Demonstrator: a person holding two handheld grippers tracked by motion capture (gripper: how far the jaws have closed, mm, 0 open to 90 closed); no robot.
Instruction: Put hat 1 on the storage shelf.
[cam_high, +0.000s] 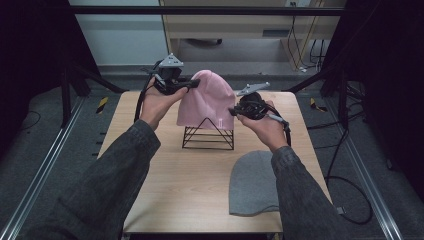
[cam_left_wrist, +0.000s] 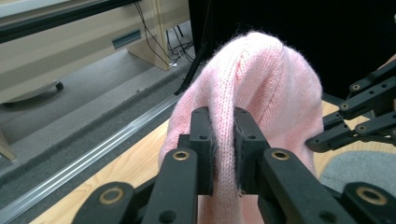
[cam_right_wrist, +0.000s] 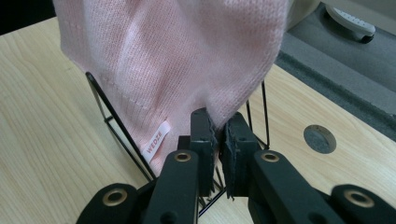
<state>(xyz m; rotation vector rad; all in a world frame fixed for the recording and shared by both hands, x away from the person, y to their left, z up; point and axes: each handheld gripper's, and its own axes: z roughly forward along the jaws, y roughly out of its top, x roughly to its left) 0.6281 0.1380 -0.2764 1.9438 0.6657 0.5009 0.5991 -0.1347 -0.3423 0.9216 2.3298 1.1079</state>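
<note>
Two grippers clamp one pink beanie (cam_high: 206, 100) at frame centre: left gripper (cam_high: 192, 84) pinches its upper edge, right gripper (cam_high: 233, 112) its lower corner; the hat drapes a black wire stand (cam_high: 208, 135) on the wooden table (cam_high: 165, 180); a grey beanie (cam_high: 253, 182) lies flat at lower right, well apart.

I see a light wooden table (cam_high: 165, 190) carrying a black wire stand (cam_high: 208, 134) near its middle and a grey beanie (cam_high: 253, 184) lying flat at its near right.
</note>
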